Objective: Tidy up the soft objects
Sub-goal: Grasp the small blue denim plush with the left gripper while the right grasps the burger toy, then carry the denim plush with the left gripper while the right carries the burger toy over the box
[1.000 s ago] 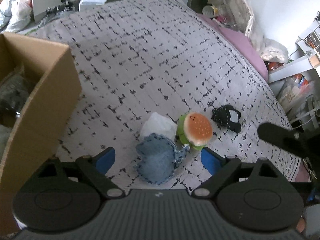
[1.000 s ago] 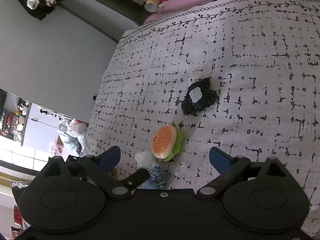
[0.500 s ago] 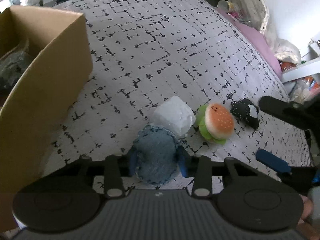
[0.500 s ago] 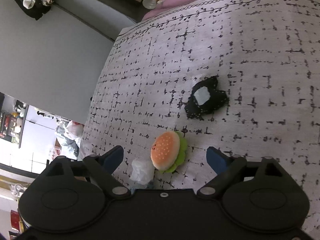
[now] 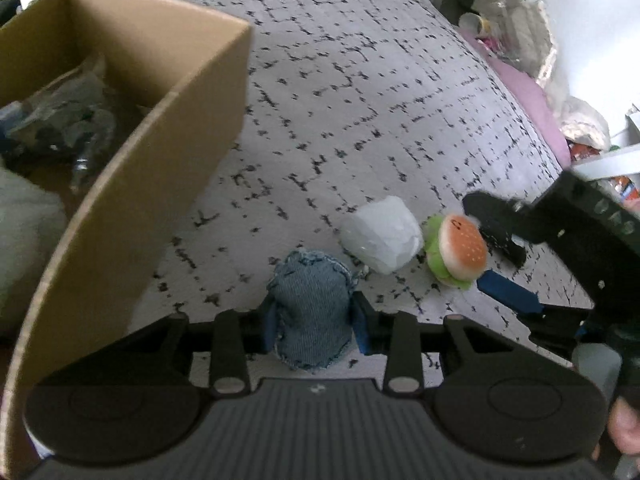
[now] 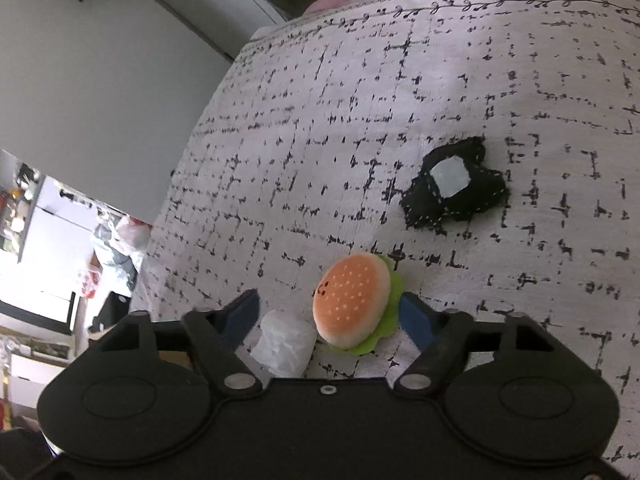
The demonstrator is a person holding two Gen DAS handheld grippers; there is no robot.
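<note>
I have my left claw point(image 5: 313, 322) clamped on the denim pouch point(image 5: 310, 312): the blue pads press its two sides and the cloth bulges out between them. I took it across its narrow waist because it is limp and would slip from a looser hold. It hangs or rests just above the bedspread point(image 5: 360, 100), close beside the box point(image 5: 132, 168), which stands open to its left with dark bundles and a pale soft thing already inside. That, I judge, is where the pouch belongs.

My right claw point(image 6: 332, 314) is not gripping yet. Its jaws have just been closing, with the burger toy point(image 6: 352, 300) between them. The right pad sits at the green felt edge; the left pad is well clear, with the white wad point(image 6: 286, 340) lying in that gap. I straddle the burger so the pads meet its soft sides, but I judge the wad may get pinched along with it.

Taking the box as landmark: the wad point(image 5: 382, 238) lies to its right, the burger point(image 5: 456, 250) touching the wad on the far side, and the black patch point(image 6: 454, 184) farther out still.

The pouch is faded blue denim with frayed edges, plump and puckered where I squeeze it.
</note>
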